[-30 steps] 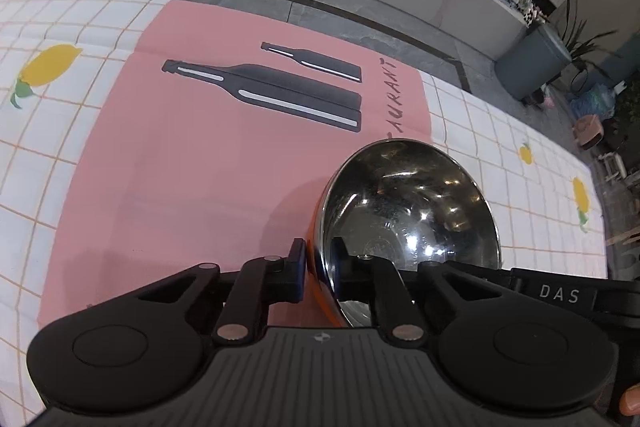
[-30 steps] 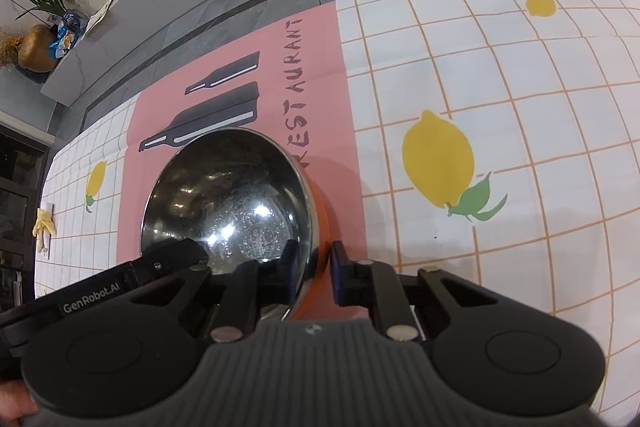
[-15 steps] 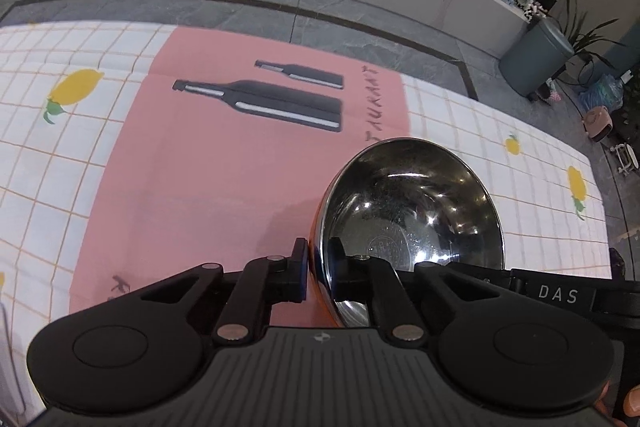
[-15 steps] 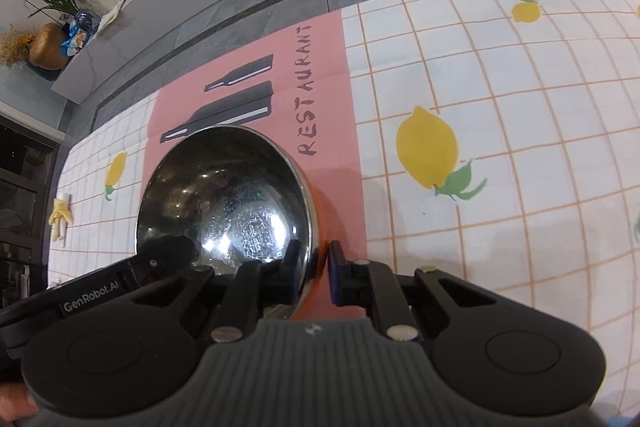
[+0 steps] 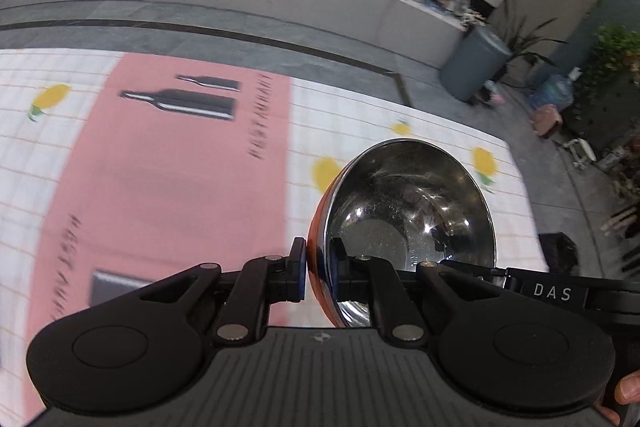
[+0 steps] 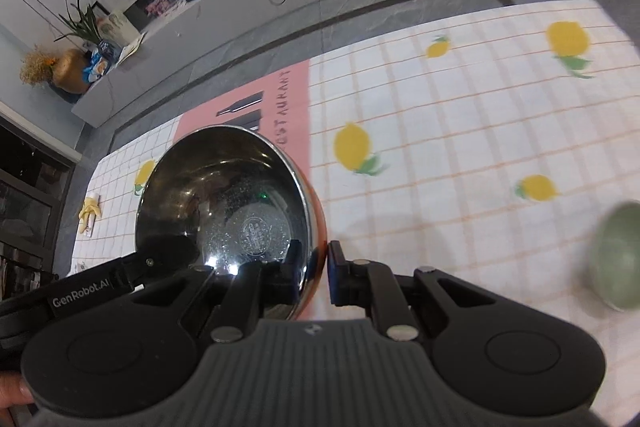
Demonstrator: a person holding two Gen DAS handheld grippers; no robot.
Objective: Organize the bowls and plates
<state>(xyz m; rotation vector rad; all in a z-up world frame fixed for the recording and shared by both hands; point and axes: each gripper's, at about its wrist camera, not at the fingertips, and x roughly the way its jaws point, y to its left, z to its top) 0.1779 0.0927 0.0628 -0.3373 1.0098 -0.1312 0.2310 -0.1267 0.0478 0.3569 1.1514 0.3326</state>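
A steel bowl with an orange outside is held in the air above the tablecloth by both grippers. My left gripper is shut on its left rim, one finger inside and one outside. My right gripper is shut on the opposite rim of the same bowl. A pale green bowl stands on the cloth at the far right of the right wrist view, blurred.
The table carries a white checked cloth with lemons and a pink panel with bottle prints. A grey flat object lies on the pink panel near the left gripper. A grey bin stands beyond the table's far edge.
Both grippers have lifted the bowl higher and moved it to the right. More of the cloth and room now shows, and the green bowl has come into the right wrist view.
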